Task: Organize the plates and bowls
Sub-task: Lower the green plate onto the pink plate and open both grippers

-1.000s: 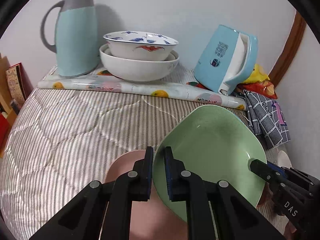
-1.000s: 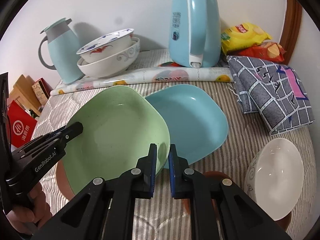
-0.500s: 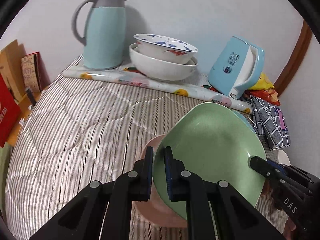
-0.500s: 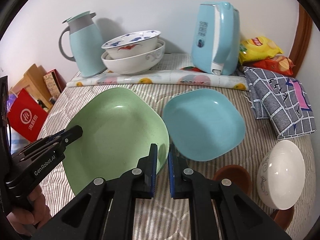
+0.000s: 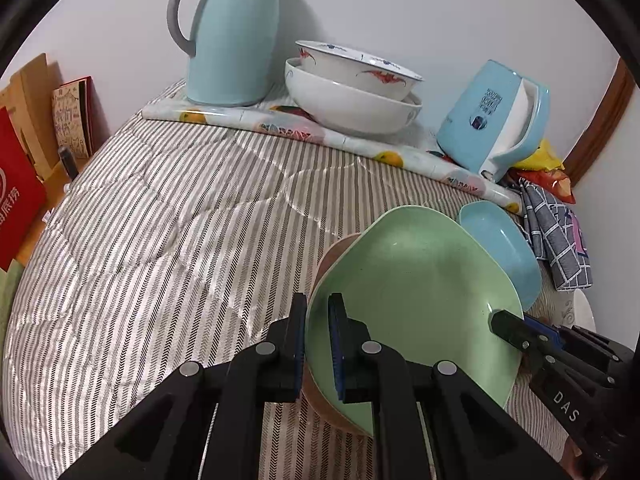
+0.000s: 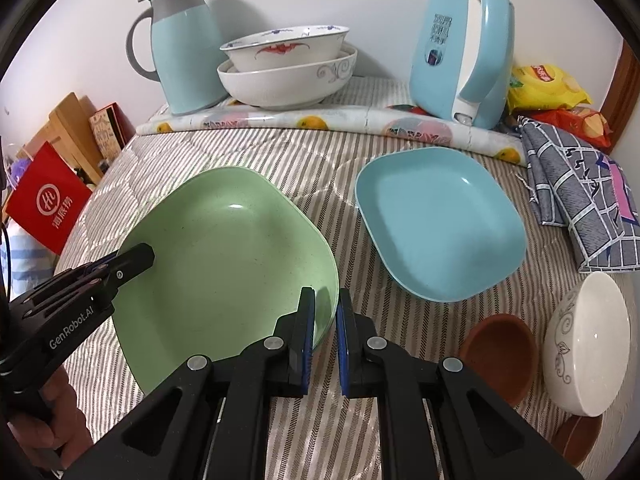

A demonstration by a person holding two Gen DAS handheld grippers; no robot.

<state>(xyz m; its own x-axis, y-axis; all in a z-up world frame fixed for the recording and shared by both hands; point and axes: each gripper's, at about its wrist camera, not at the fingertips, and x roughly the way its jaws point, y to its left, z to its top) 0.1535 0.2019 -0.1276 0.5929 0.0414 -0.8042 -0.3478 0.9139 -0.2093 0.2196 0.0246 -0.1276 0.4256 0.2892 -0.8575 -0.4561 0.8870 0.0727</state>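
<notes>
Both claws, our left gripper (image 5: 318,344) and right gripper (image 6: 325,336), were clamped narrow on opposite rims of the green plate (image 6: 224,264), carried tilted above the striped cover (image 5: 160,240) (a pinkish-brown dish (image 5: 320,400) showed beneath it). To stack well, we judged both hands should level it, then lower together, clear of the blue plate (image 6: 440,224) beside it.

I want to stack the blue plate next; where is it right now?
The blue plate lies flat on the striped cloth, right of centre in the right wrist view, beside the green plate, in front of the blue kettle.
</notes>
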